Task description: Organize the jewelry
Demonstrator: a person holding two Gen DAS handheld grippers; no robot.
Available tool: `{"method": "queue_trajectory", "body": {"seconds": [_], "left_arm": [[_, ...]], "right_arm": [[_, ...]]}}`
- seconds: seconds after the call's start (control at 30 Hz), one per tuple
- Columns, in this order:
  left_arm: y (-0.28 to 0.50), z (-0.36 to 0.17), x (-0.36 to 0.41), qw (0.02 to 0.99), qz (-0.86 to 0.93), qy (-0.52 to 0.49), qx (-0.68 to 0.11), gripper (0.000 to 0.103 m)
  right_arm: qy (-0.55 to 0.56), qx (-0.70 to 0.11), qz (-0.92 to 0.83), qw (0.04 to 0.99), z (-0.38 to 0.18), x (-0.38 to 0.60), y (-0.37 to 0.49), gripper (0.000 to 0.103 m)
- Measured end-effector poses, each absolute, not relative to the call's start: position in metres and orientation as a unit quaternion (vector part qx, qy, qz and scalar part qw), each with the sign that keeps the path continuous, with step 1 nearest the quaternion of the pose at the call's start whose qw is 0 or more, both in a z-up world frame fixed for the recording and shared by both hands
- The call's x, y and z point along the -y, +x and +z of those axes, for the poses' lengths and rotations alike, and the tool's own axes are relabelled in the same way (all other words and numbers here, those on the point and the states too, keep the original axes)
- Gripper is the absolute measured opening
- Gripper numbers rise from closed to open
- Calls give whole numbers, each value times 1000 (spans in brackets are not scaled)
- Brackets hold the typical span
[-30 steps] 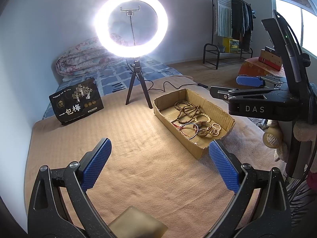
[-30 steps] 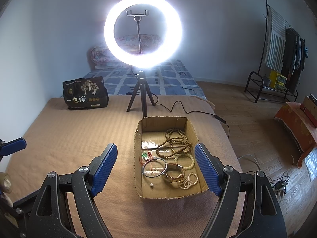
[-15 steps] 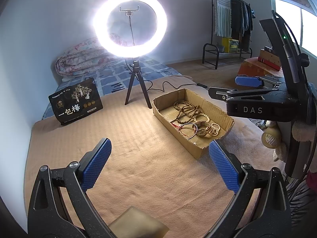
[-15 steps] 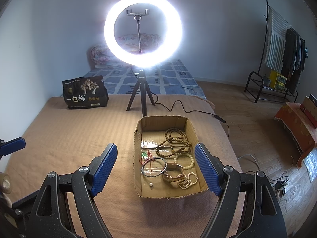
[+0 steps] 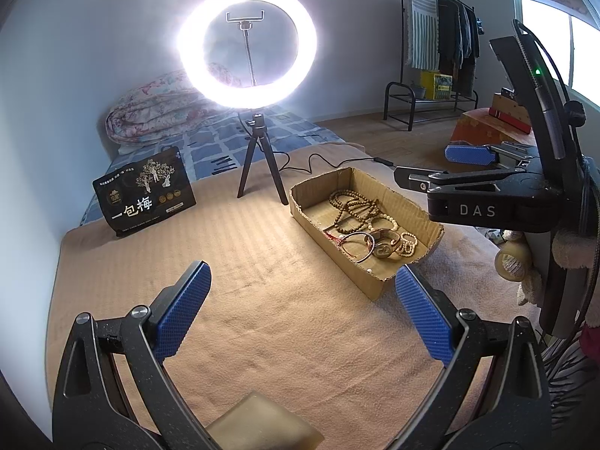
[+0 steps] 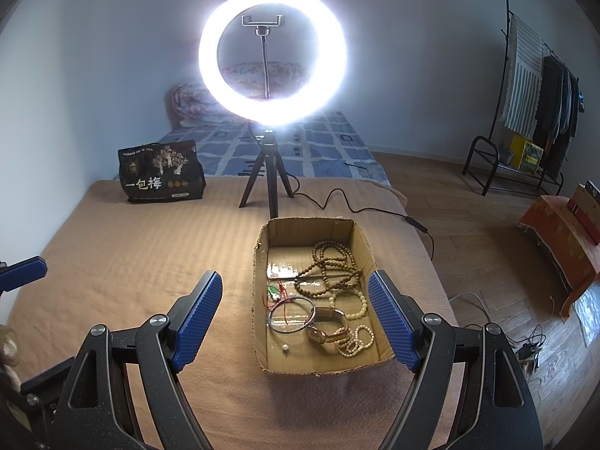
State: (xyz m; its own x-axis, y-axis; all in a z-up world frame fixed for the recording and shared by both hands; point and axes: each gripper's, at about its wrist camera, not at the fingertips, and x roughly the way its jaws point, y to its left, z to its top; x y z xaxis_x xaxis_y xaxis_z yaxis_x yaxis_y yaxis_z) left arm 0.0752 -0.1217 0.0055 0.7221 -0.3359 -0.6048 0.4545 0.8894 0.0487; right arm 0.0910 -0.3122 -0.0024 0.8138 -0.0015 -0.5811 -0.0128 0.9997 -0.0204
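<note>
Two claws gaping: left claw [image 5: 302,317], right claw [image 6: 294,317]; ring light [image 6: 272,73] behind cardboard box [image 6: 258,341].

Almost nothing differs from a second ago. In the left wrist view the right gripper [image 5: 468,155] at the right edge sits very slightly further left than before, and the cardboard box [image 5: 378,288] and ring light [image 5: 247,45] also sit a touch further left, a small shift of that view. No piece of jewelry has changed place.
</note>
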Motion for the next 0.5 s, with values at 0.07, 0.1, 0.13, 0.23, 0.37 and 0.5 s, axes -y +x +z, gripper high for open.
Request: {"method": "queue_trajectory", "body": {"seconds": [0.07, 0.1, 0.13, 0.23, 0.37, 0.5], "left_arm": [[75, 6, 122, 923, -213, 97, -305, 101], [75, 6, 121, 923, -213, 97, -305, 101], [75, 5, 123, 923, -213, 97, -305, 101], [74, 4, 123, 923, -212, 96, -306, 101], [74, 3, 121, 925, -204, 93, -307, 101], [74, 3, 119, 927, -199, 93, -304, 101]], "right_arm": [[-12, -305, 3, 952, -2, 312, 91, 80], [-12, -305, 3, 952, -2, 312, 91, 80], [-12, -305, 3, 952, -2, 312, 91, 80], [-15, -307, 6, 951, -3, 311, 91, 80], [-20, -311, 7, 950, -5, 310, 91, 80], [-21, -311, 7, 950, -5, 312, 91, 80]]}}
